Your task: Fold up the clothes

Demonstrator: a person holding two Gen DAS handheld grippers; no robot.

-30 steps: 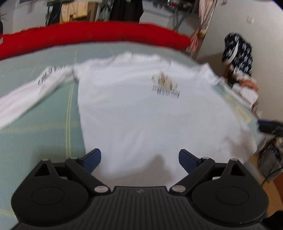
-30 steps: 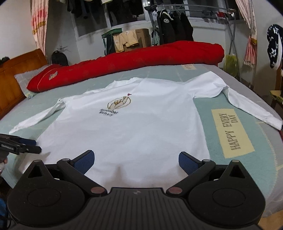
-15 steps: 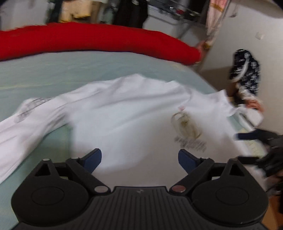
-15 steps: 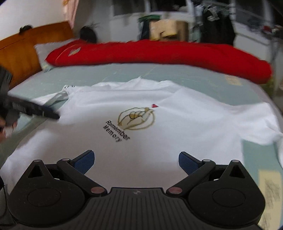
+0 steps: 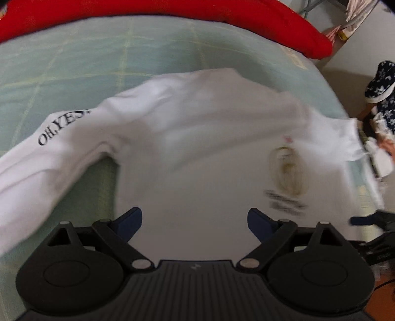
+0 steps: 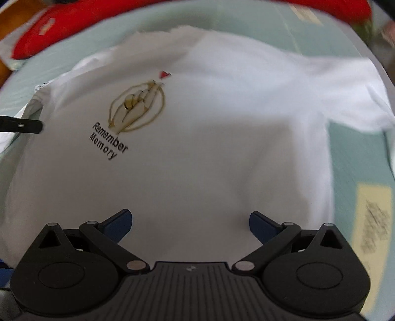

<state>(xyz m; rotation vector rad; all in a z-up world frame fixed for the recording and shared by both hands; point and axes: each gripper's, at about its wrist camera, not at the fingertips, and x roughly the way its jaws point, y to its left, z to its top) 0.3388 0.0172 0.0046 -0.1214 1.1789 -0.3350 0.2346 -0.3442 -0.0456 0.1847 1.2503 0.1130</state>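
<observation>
White long-sleeved shirt [image 5: 197, 153] is lying spread front-up on the bed [image 5: 74, 61], reaching ahead of and under both sets of jaws. Left gripper [image 5: 195, 222] is hovering over the shirt's lower body, jaws wide apart, gripping nothing. Right gripper [image 6: 190, 223] is hanging over the hem area, below the "Remember Memory" print [image 6: 108, 140]; jaws gaping wide, empty. Red bolster [image 5: 172, 12] is lying beyond the collar.

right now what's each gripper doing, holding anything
Left gripper: open, holding nothing, over the white shirt.
Right gripper: open, holding nothing, over the same shirt.
</observation>
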